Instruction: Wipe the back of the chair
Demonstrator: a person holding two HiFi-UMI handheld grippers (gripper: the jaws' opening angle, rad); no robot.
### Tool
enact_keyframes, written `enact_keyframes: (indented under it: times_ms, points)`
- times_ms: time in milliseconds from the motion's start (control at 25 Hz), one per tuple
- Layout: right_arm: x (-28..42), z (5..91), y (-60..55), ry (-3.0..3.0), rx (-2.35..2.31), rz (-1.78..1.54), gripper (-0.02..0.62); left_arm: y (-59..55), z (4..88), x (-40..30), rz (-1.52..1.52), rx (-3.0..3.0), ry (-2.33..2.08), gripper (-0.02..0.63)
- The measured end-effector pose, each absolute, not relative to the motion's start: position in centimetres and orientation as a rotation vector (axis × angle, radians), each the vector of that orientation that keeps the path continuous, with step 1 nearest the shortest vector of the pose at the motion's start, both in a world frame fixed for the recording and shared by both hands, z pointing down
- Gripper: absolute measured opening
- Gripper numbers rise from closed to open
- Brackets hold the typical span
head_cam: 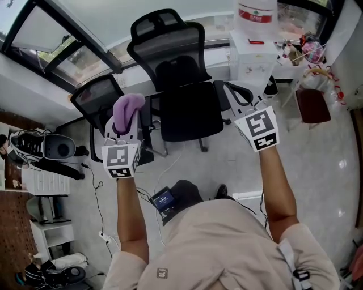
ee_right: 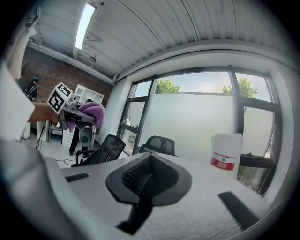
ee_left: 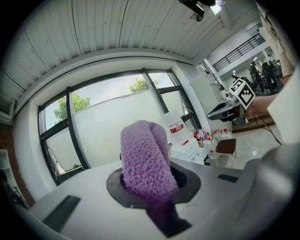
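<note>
A black mesh office chair [head_cam: 180,73] stands ahead by the window, its back [head_cam: 168,42] toward the glass and its seat facing me. My left gripper [head_cam: 122,127] is held up left of the chair, shut on a purple fluffy cloth [head_cam: 127,109]. That cloth [ee_left: 146,159] sticks up between the jaws in the left gripper view. My right gripper [head_cam: 245,110] hovers by the chair's right armrest [head_cam: 237,93], shut with nothing in it. From the right gripper view I see the chair's back [ee_right: 158,144] far off, and the left gripper [ee_right: 77,112] with the cloth.
A second black chair [head_cam: 101,99] stands left of the main one. A white cabinet [head_cam: 252,54] with a water jug [head_cam: 257,14] sits at the right, a dark red stool [head_cam: 313,105] beyond it. Shelves and shoes [head_cam: 34,148] line the left. Cables [head_cam: 99,192] trail on the floor.
</note>
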State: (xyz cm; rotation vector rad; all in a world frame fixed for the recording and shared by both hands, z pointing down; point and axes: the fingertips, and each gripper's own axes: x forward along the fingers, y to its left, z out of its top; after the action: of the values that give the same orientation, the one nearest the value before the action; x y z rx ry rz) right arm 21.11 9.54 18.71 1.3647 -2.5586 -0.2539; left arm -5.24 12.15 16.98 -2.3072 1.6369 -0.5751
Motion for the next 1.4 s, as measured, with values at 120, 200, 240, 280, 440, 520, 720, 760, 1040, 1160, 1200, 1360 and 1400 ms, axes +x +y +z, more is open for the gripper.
enact_keyframes:
  times_ms: [120,200,240,280,440,520,720,760,1040,1160,1200,1360,1400]
  points:
    - [22.7,19.1,8.9,-2.541,1.394,-0.234,-0.006,10.9,16.9,-4.3,-0.57,-2.313,1.623,0.06]
    - [23.7,19.3,8.5,-2.527,1.415,-0.223,-0.006,9.8,16.9,-3.8,-0.566,-2.318,1.614,0.06]
    - [24.1,19.3,8.4,-2.521,1.426,-0.223,-0.006,9.3,17.0,-3.6,-0.563,-2.321,1.609,0.06]
    - [24.5,19.2,8.3,-2.514,1.436,-0.225,-0.006,8.7,17.0,-3.4,-0.559,-2.326,1.604,0.06]
    - [25.8,18.5,8.1,-2.481,1.469,-0.251,-0.006,6.3,17.0,-2.7,-0.533,-2.344,1.591,0.06]
    - [26.2,18.5,7.7,-2.467,1.484,-0.255,-0.006,5.2,17.1,-2.5,-0.526,-2.348,1.589,0.06]
    - [26.0,18.7,6.0,-2.435,1.509,-0.248,-0.006,2.0,17.4,-2.9,-0.522,-2.354,1.58,0.06]
    - [25.7,18.8,5.6,-2.429,1.513,-0.247,-0.006,1.3,17.5,-3.1,-0.517,-2.358,1.582,0.06]
    - [22.0,18.9,1.8,-2.394,1.52,-0.246,-0.006,-3.6,18.4,-6.3,-0.5,-2.373,1.586,0.06]
    - [19.9,18.5,-0.2,-2.374,1.526,-0.263,-0.006,-6.2,18.7,-8.7,-0.485,-2.38,1.609,0.061]
    - [19.2,18.3,-0.8,-2.365,1.529,-0.272,-0.006,-7.1,18.8,-9.5,-0.48,-2.382,1.618,0.06]
    - [16.2,17.8,-3.0,-2.327,1.537,-0.301,-0.006,-10.3,19.2,-13.1,-0.456,-2.392,1.662,0.06]
    - [15.3,17.6,-3.4,-2.318,1.539,-0.306,-0.006,-11.0,19.2,-14.1,-0.449,-2.395,1.672,0.06]
